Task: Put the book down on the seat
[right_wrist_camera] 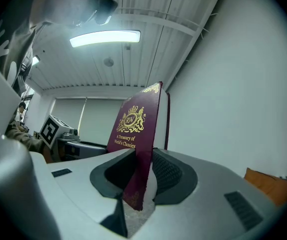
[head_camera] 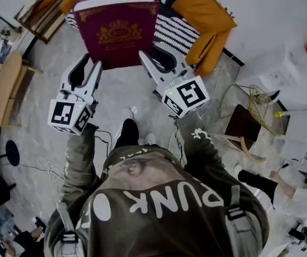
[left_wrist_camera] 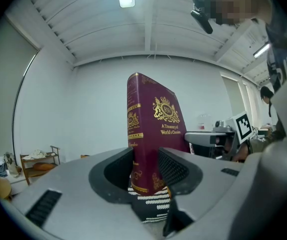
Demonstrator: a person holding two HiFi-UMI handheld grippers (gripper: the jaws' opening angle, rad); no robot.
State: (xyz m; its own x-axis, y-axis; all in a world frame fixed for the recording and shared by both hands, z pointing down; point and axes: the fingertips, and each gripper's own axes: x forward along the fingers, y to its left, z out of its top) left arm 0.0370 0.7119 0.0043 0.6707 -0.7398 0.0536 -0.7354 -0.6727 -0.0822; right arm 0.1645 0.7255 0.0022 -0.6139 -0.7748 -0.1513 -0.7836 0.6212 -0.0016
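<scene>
- Head view: maroon, gilt-crested hardcover book (head_camera: 116, 31) is hanging upright before the far orange-cushioned striped seat (head_camera: 209, 36), not yet lowered.
- Left gripper view: left gripper (left_wrist_camera: 146, 171) is clamping the book's spine-side corner, sharing the weight.
- Right gripper view: right gripper (right_wrist_camera: 139, 171) is pinching the opposite edge, steadying it.

The maroon book (left_wrist_camera: 161, 134) cover reads "A Treasury of World's Classics" beneath an "RW" crest (right_wrist_camera: 130, 120); the person's sweatshirt (head_camera: 159, 197) reads "PUNK".

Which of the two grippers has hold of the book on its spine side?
The left gripper: its jaws clamp the book beside the gold-lettered spine, while the right gripper grips the page-edge side.
</scene>
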